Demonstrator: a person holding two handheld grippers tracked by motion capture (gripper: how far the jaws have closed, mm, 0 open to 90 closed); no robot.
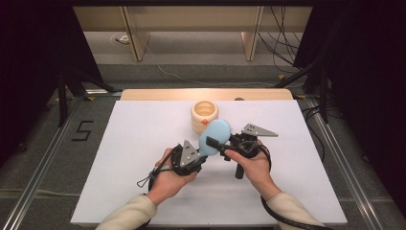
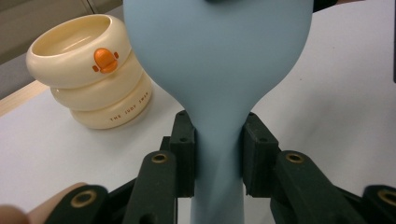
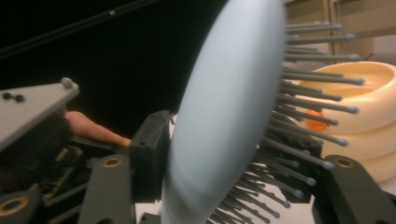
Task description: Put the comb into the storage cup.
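1. Hairbrush (image 1: pixel 213 136): pale blue, oval paddle head with a narrow handle. It is held above the white table (image 1: pixel 134 158) between the two grippers, near the middle of the table and just in front of the cream container. In the right gripper view the head (image 3: pixel 224 116) stands edge-on, with grey ball-tipped bristles (image 3: pixel 317 116) sticking out to one side.

2. Left gripper (image 1: pixel 191 160): held in the person's left hand (image 1: pixel 167 179). In the left gripper view its two black jaws are closed tight on the brush handle (image 2: pixel 219 154), one pad pressed flat against each side, just below where the handle widens into the head. The grip is narrow, only as wide as the handle.

3. Right gripper (image 1: pixel 225 143): held in the person's right hand (image 1: pixel 253 165), with a grey three-cornered plate (image 1: pixel 258 130) on top. In the right gripper view its jaws straddle the brush head: one pad lies against the smooth back, the other stands on the bristle side among the pins. Clamped on the head, as far as can be seen.

4. Cream container (image 1: pixel 205 116): round, ribbed like three stacked rings, open at the top, with a small orange duck-shaped mark (image 2: pixel 105 60) on its side. It stands upright on the table, just beyond the brush head and not touching it.

5. Sleeves (image 1: pixel 129 215): cream-coloured, reaching in from the near edge.
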